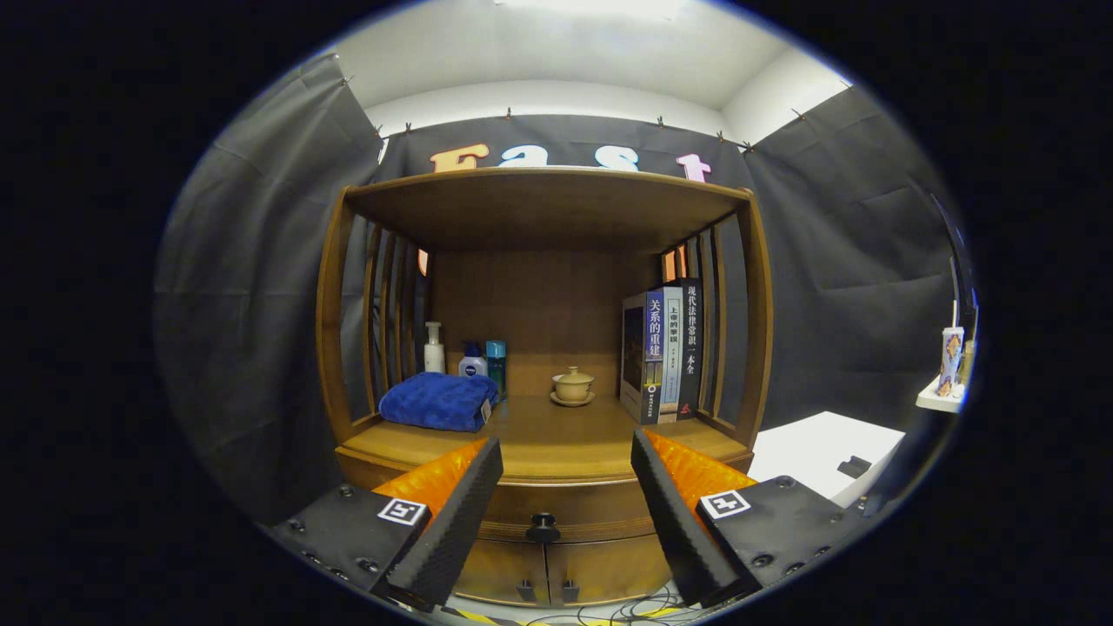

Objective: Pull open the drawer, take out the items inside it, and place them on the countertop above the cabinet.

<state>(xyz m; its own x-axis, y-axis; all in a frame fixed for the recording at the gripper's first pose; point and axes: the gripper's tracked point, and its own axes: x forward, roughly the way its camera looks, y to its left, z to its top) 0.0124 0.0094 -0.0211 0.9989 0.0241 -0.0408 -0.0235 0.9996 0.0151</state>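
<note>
A wooden cabinet stands ahead of me with its drawer (565, 504) closed and a dark round knob (543, 525) at the drawer's middle. The countertop (556, 439) lies just above the drawer, under a slatted shelf frame. My gripper (565, 452) is open, its two fingers spread wide to either side of the knob and nothing between them. The knob sits some way beyond the fingertips. What the drawer holds is hidden.
On the countertop: a folded blue towel (437, 401) at the left with three bottles (469, 358) behind it, a lidded teacup on a saucer (572, 386) in the middle, upright books (663, 352) at the right. Two small doors (556, 569) sit below the drawer. A white table (822, 452) stands to the right; cables (626, 613) lie on the floor.
</note>
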